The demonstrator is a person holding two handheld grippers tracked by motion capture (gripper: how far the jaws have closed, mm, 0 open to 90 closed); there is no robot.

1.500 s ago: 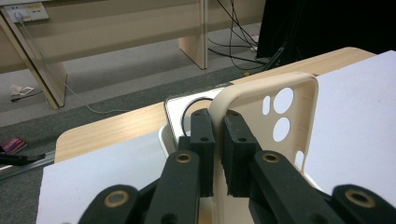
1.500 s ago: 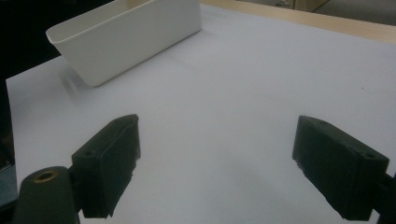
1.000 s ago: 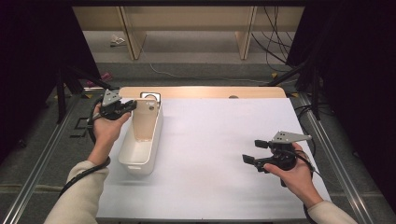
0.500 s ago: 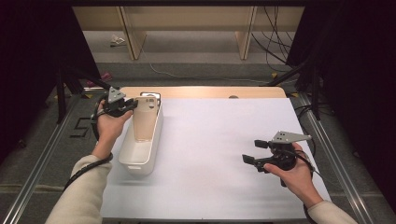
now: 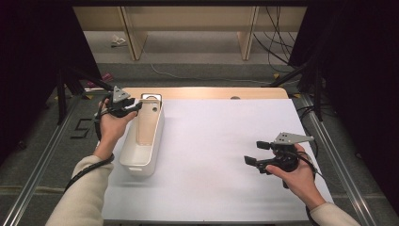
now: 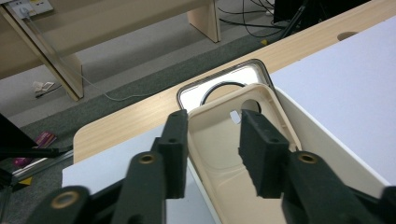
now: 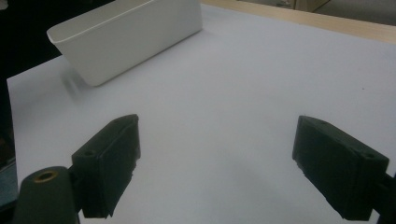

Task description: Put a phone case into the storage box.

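Long white plastic bin lies near table's left edge, long axis front to back. Left gripper at far rim, jaws spread, straddling left wall. Right gripper well apart near right edge, jaws spread wide, empty.

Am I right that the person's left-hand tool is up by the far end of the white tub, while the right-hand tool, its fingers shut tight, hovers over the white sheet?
Nearly. The right gripper is not shut: the right gripper view shows its fingers spread wide with bare white sheet between them. The rest holds: in the high view the left gripper is by the far end of the white tub.
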